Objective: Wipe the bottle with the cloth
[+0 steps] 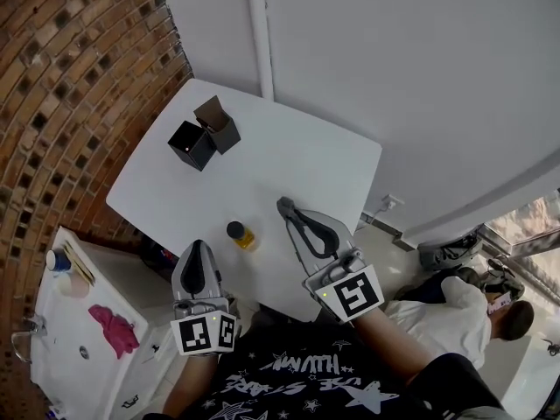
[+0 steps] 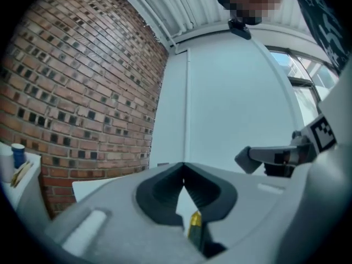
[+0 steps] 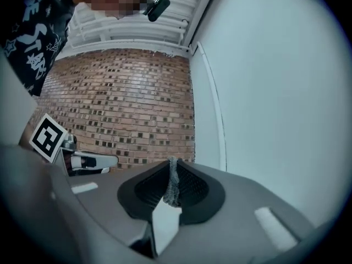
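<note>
A small bottle (image 1: 241, 234) of yellow liquid with a black cap stands near the front edge of the white table (image 1: 289, 160). My left gripper (image 1: 196, 245) hovers just left of it, jaws shut with nothing between them. In the left gripper view the bottle (image 2: 195, 223) shows below the closed left gripper (image 2: 183, 166). My right gripper (image 1: 284, 205) is over the table to the bottle's right, shut on a strip of grey cloth (image 3: 172, 183) pinched between the pads of the right gripper (image 3: 171, 165). Both grippers point level.
Two black open boxes (image 1: 203, 134) stand at the table's far left. A brick wall (image 1: 61, 77) runs along the left. A white cabinet (image 1: 79, 357) with a pink rag (image 1: 112, 329) and a blue cup (image 1: 57, 259) is at lower left. A person (image 1: 455, 309) sits right.
</note>
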